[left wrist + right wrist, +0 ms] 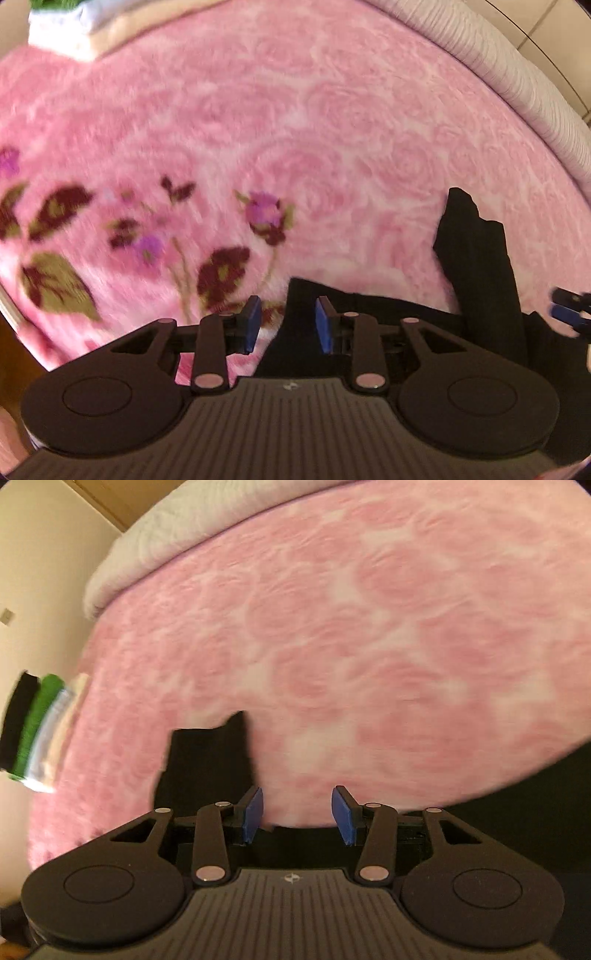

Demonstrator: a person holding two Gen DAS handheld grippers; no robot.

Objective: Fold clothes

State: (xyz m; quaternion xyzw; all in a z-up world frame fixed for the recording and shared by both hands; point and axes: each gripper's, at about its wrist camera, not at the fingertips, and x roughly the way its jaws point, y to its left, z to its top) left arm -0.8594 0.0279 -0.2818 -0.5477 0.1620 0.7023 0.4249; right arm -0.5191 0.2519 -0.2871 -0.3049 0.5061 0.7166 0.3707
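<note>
Nearest the black garment (476, 266), the left tool (287, 323) hangs with its blue pads (253, 325) apart and nothing pinched between them; a dark corner of the cloth shows in the gap, lying on the bed below, probably the edge it means to catch. The right tool (298, 814) hovers just beside the garment's near edge, its jaws also parted and empty, pink blanket showing between them; its tips show in the left wrist view beside the garment's far side. The garment lies crumpled on the pink blanket (295, 129), one narrow part, perhaps a sleeve or leg, sticking up and away from the rest, so it looks not yet spread for folding. Farther from the garment, toward the blanket's edge, sits a stack of folded clothes (37, 734) in black, green and white, likely finished pieces set aside. Beyond that a pale mattress (166, 531) rims the blanket.
</note>
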